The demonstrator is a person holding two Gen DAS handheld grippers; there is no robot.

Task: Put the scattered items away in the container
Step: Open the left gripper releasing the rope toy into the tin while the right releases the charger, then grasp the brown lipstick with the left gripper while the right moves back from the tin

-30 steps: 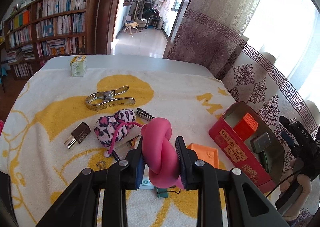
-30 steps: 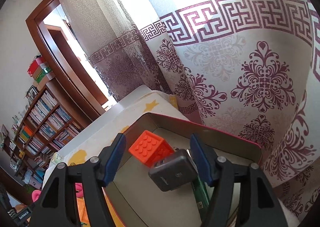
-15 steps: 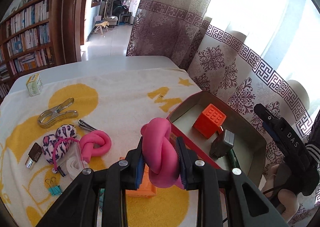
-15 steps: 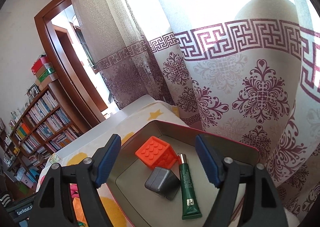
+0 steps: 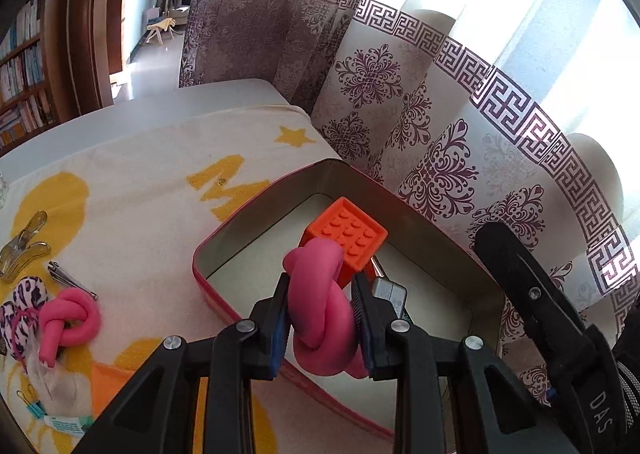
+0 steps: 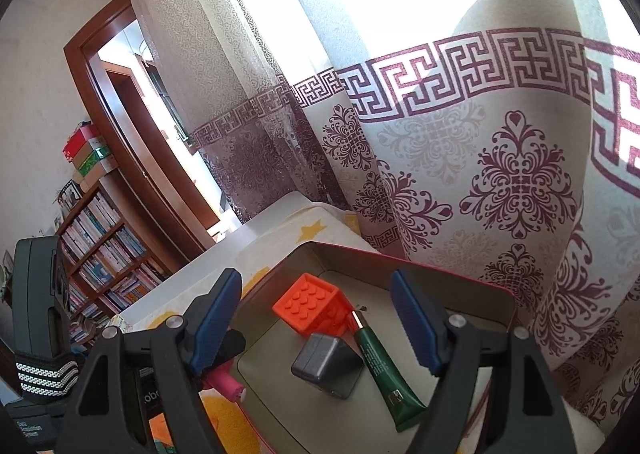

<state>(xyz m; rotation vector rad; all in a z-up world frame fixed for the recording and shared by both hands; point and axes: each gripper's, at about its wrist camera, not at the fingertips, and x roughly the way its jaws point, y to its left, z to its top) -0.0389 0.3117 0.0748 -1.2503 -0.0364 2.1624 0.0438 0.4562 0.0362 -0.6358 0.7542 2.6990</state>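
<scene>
Left wrist view: the left gripper (image 5: 322,318) points down over the near edge of a red tin (image 5: 240,210) with a bare metal inside. Its two fingers are clamped on a pink knotted foam roll (image 5: 320,318); the jaws have just been easing apart a little, yet the pads press the knot on both sides. The knot hangs above the tin's near wall. Inside the tin an orange studded block (image 5: 348,238) stands tilted, and a grey adapter (image 5: 390,294) shows just beside the right finger. The tin sits on a cream towel with yellow shapes (image 5: 140,182). At the left on the towel lie a second pink knotted roll (image 5: 68,320), a leopard-print plush piece (image 5: 22,306), a nail clipper (image 5: 70,280), a gold metal clip (image 5: 24,242), blue binder clips (image 5: 34,406), a flat orange piece (image 5: 108,386) and a small tube (image 5: 66,424). A patterned curtain (image 5: 420,114) hangs behind. The black body of the other gripper fills the lower right edge.

Right wrist view: the right gripper (image 6: 316,318) hovers over the tin (image 6: 440,274), fingers wide apart with nothing between the pads. Below them lie the orange block (image 6: 312,308), the grey adapter (image 6: 326,364) touching it, and a green tube (image 6: 384,370) just beside both. The end of the pink roll (image 6: 228,384) shows at the tin's left rim, by the left gripper's black body. A bookshelf (image 6: 100,246) stands at far left.
</scene>
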